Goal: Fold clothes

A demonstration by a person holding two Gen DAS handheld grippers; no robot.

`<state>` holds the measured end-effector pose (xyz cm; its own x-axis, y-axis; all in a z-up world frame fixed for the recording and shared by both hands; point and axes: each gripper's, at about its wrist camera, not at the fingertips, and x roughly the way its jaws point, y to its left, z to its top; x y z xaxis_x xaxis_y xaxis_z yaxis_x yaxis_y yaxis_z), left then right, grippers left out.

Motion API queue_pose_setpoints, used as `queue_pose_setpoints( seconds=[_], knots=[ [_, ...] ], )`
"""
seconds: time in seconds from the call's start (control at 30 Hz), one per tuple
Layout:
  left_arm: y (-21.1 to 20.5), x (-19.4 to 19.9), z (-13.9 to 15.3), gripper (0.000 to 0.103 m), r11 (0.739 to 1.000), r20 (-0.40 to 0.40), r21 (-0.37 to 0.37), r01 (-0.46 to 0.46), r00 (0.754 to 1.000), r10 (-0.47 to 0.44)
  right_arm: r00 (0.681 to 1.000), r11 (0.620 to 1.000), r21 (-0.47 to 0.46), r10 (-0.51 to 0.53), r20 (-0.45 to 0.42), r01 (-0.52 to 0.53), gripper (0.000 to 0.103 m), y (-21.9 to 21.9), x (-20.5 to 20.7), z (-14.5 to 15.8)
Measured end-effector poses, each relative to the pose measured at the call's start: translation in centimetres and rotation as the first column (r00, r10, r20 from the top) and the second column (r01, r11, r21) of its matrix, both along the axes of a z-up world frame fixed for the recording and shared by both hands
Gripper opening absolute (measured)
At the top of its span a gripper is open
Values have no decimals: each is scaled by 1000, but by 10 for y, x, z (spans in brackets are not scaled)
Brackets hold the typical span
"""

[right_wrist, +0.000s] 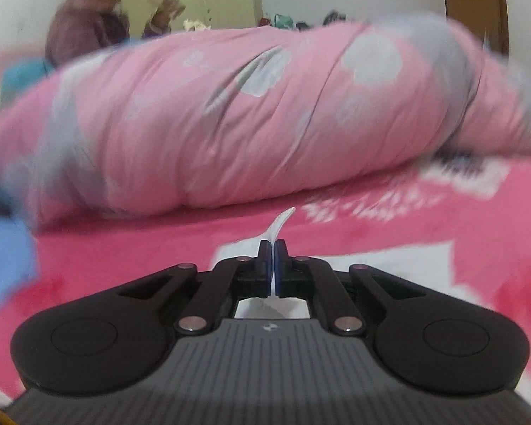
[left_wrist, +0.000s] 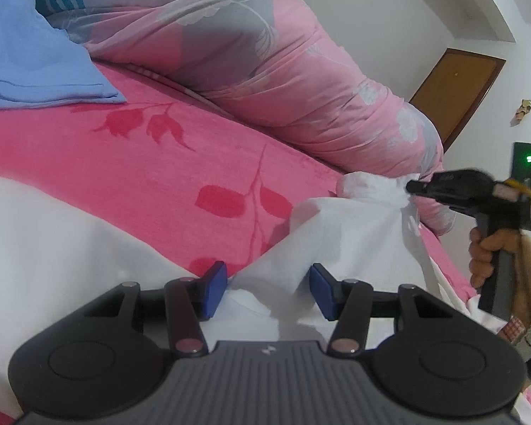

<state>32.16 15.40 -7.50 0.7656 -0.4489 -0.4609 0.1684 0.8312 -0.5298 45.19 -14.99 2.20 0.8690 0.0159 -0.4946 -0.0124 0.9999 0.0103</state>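
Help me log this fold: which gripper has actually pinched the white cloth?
The right gripper: jaws shut on the white cloth's edge. The left gripper stands open around a fold.

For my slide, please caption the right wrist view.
Right gripper shut on white garment above pink bedsheet.

Right gripper clamped tight; left gripper seemingly half open

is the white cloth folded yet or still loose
Still loose. The white cloth lies rumpled on the bed, one corner pinched and lifted by the right tongs; the left tongs stand open around a ridge.
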Motion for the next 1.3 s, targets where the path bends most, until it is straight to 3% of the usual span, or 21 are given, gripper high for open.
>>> queue_pose_setpoints(
  seconds=[0.1,0.3,0.37,0.43,0.57,0.67,0.77,0.97,1.03,1.17,1.3],
  knots=[
    [0,1,0,53,1000,-1,3,0,1000,0,999,990,-141,-23,-49,16,0,11,12,-20],
    [0,1,0,53,1000,-2,6,-1,1000,1,979,968,-250,-55,-195,4,2,19,46,-69],
    [0,1,0,53,1000,-2,4,-1,1000,1,983,974,-228,-57,-175,16,8,11,45,-66],
    [0,2,0,53,1000,-2,3,-1,1000,1,982,983,-174,-95,-164,66,20,-8,37,-54],
    [0,2,0,53,1000,-2,1,-1,1000,1,973,987,61,-135,-189,149,21,-67,2,-23],
    [0,1,0,53,1000,-2,0,-1,1000,1,964,952,288,-23,-266,102,21,-99,-36,-13],
    [0,1,0,53,1000,-3,-2,0,1000,0,939,921,388,94,-330,45,22,-100,-73,-15],
    [2,1,0,54,1000,-1,-18,-2,1000,2,920,913,407,187,-344,-33,22,-73,-108,-30],
    [3,0,1,54,1000,1,-27,-4,1000,4,920,925,374,198,-337,-63,22,-60,-115,-33],
    [10,-19,23,62,998,99,-35,-55,993,58,926,947,301,208,-314,-110,22,-43,-133,-33],
    [-11,-52,60,66,992,236,104,-73,971,47,932,954,269,212,-295,-132,22,-51,-148,-32]
  ],
)
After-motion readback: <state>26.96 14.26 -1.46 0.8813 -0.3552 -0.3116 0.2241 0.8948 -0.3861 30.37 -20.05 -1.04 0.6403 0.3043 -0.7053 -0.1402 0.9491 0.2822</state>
